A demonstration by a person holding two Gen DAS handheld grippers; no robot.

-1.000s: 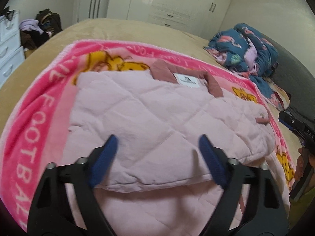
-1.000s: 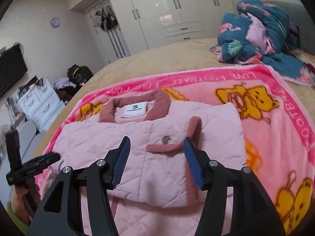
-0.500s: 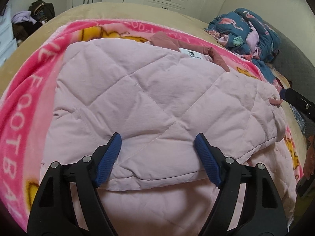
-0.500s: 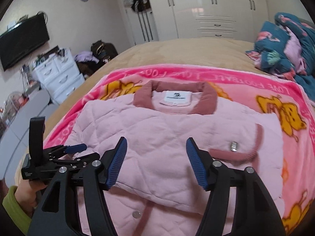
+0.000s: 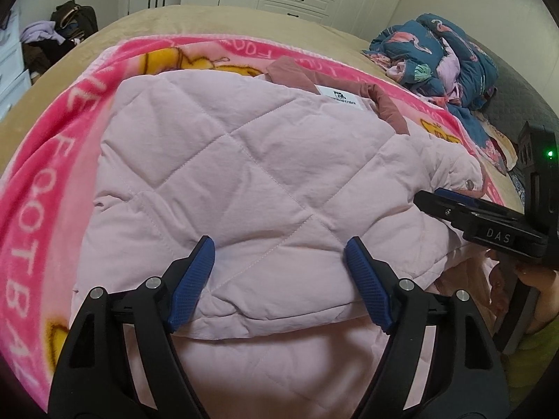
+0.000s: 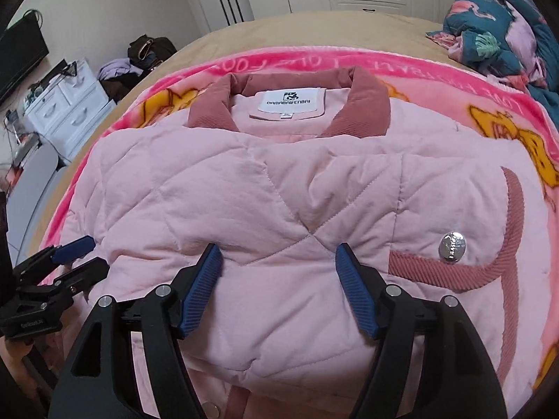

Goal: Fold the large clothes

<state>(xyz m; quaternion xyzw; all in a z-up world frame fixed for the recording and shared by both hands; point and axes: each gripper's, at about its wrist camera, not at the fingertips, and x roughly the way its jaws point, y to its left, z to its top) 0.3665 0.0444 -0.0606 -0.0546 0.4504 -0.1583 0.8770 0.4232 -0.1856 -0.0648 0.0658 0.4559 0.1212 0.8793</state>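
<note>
On the bed [image 6: 314, 24], a pink jacket [image 6: 279, 209] lies flat on a blanket [image 6: 454, 80], collar at the far end, sleeves folded in, prob. so the body is narrow for the next fold. L gripper [image 5: 279, 276] hangs over the near hem w/ jaws wide, nothing in them. R gripper [image 6: 277, 279] sits just beside, jaws just been opening, empty too. Both look lined up to take the hem & fold it twd the collar.

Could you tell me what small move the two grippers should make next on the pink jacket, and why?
Probably lower both and close on the folded edge: the left gripper and the right gripper, whose jaws have just been opening, hover open over the jacket, gripping nothing.
</note>
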